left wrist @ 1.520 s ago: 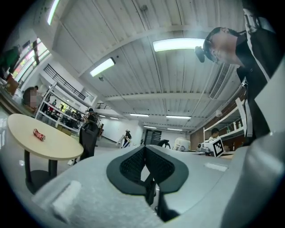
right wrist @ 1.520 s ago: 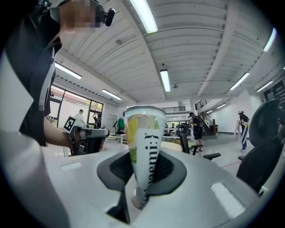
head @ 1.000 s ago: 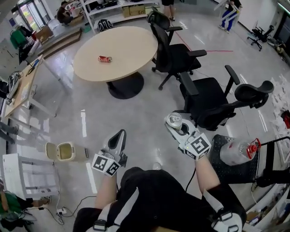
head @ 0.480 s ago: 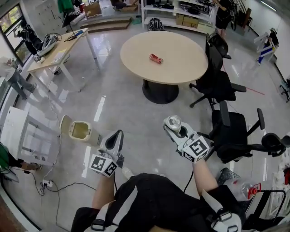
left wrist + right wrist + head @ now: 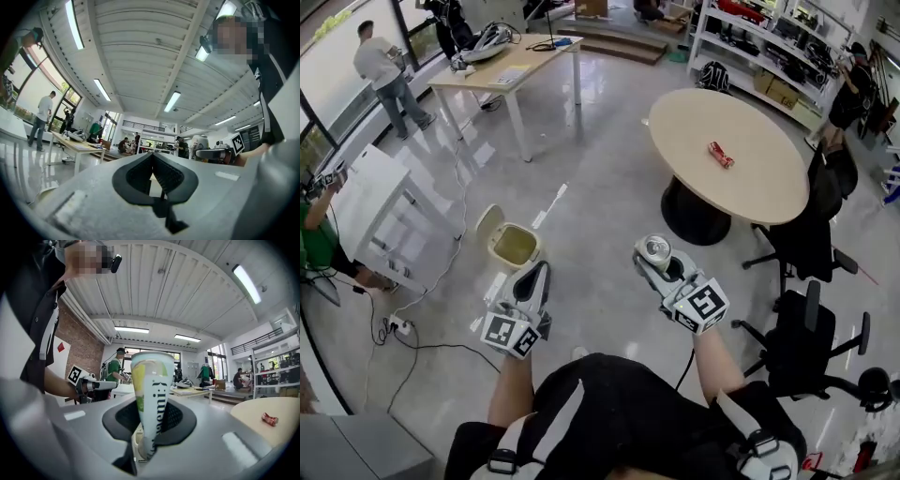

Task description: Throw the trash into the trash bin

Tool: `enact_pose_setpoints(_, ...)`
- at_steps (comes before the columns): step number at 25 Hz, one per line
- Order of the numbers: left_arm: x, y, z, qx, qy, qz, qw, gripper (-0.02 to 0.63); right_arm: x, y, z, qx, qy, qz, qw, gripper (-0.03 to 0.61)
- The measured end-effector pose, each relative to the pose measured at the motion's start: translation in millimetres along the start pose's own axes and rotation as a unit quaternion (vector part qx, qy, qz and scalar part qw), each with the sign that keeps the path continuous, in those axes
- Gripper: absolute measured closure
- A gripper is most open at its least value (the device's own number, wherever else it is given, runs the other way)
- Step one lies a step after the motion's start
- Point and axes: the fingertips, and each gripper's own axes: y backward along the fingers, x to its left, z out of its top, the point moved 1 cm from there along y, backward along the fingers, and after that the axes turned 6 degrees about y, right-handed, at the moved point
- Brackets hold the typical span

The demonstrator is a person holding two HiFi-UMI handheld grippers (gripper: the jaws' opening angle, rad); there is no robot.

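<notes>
Now that the trash bin (image 5: 532, 250) has been brought nearer ahead, the can (image 5: 657, 250), clamped upright by the fingers of the right gripper (image 5: 660, 263), is judged almost ready for dropping; the left gripper (image 5: 535, 277) is clenched, empty.

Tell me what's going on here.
A person holds a hand-held gripper in each hand. The right hand-held gripper is shut on an upright drink can. The left hand-held gripper is shut and empty. The trash bin stands open on the floor just ahead. A crushed red can lies on the round table.
</notes>
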Motion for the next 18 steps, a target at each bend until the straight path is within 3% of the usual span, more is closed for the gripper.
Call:
enact_pose_setpoints(4,57,31,18,-0.013,-0.006,0.049,0.9987,0.612,20,-69,6,-0.009,0.004,0.044,0.999,0.511)
enact_pose_setpoints(9,96,55,36,-0.028,-0.020,0.093,0.9951,0.612,39,-131,10,-0.019,-0.004,0.090,0.996,0.511)
enact_pose_setpoints(18,152,77,24,-0.021,0.002,0.162,0.9866,0.612,57,-207,-10,0.004,0.018,0.163,0.986,0.511)
